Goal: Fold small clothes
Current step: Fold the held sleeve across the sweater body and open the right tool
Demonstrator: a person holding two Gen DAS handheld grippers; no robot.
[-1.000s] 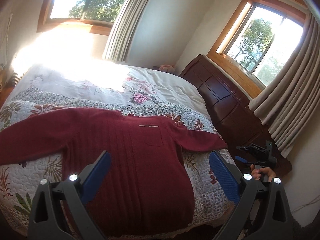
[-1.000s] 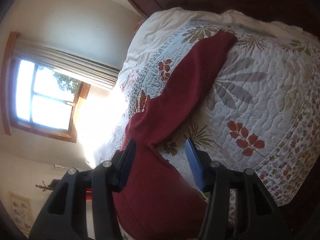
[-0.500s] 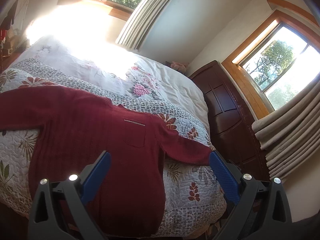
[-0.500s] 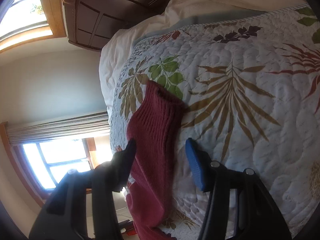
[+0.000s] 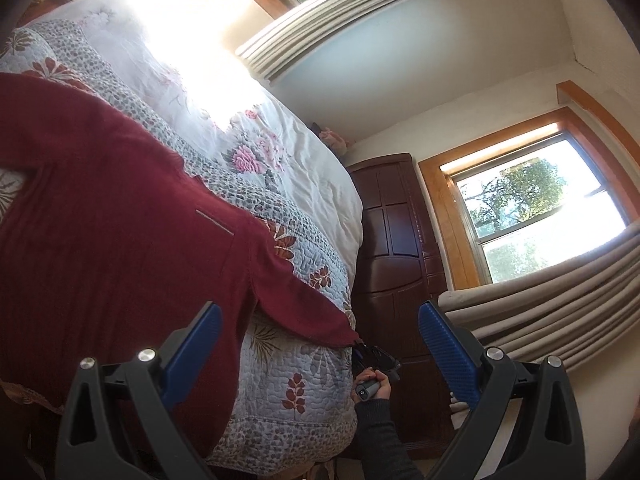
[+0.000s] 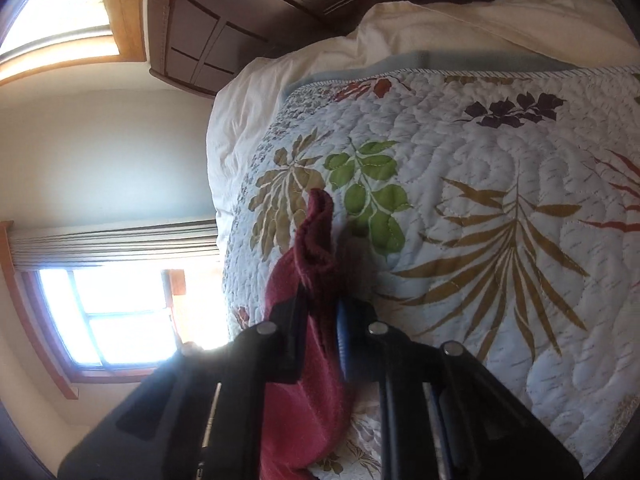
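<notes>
I am looking at a bed under a leaf-patterned quilt (image 5: 304, 364), and the red sweater (image 5: 104, 248) is lying spread flat across it, one sleeve (image 6: 316, 232) reaching toward the quilt's edge. My left gripper (image 5: 320, 332) is hanging spread wide and empty above the sweater's side. My right gripper (image 6: 322, 320) is pinching the sleeve near its cuff, fingers closed tight on the fabric.
</notes>
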